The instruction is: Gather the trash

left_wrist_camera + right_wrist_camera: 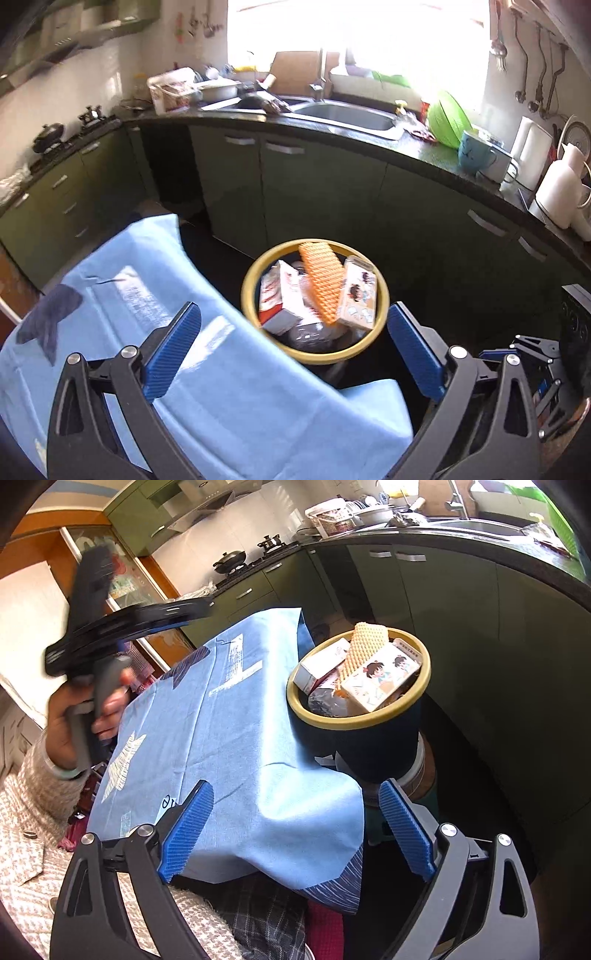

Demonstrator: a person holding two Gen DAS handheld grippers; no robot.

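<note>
A dark bin with a yellow rim (pixel 251 280) stands just past the corner of a table under a light blue cloth (pixel 129 295). Inside it lie an orange foam net (pixel 323 280), a cartoon-printed box (pixel 358 295), a white and red box (pixel 280 295) and dark plastic. My left gripper (pixel 293 314) hangs open above the table edge, aimed at the bin, nothing between its blue pads. My right gripper (pixel 295 786) is open too, low over the cloth's corner (pixel 314 812), short of the bin rim (pixel 354 720). A hand (pixel 85 720) holds the left gripper's handle high at left, blurred.
Green cabinets (pixel 314 192) under a dark counter curve behind the bin, with a steel sink (pixel 347 114), a green colander (pixel 448 118) and a blue mug (pixel 474 151). A stove with a pan (pixel 231 559) is at the far left. The bin rests on a small stool (pixel 413 775).
</note>
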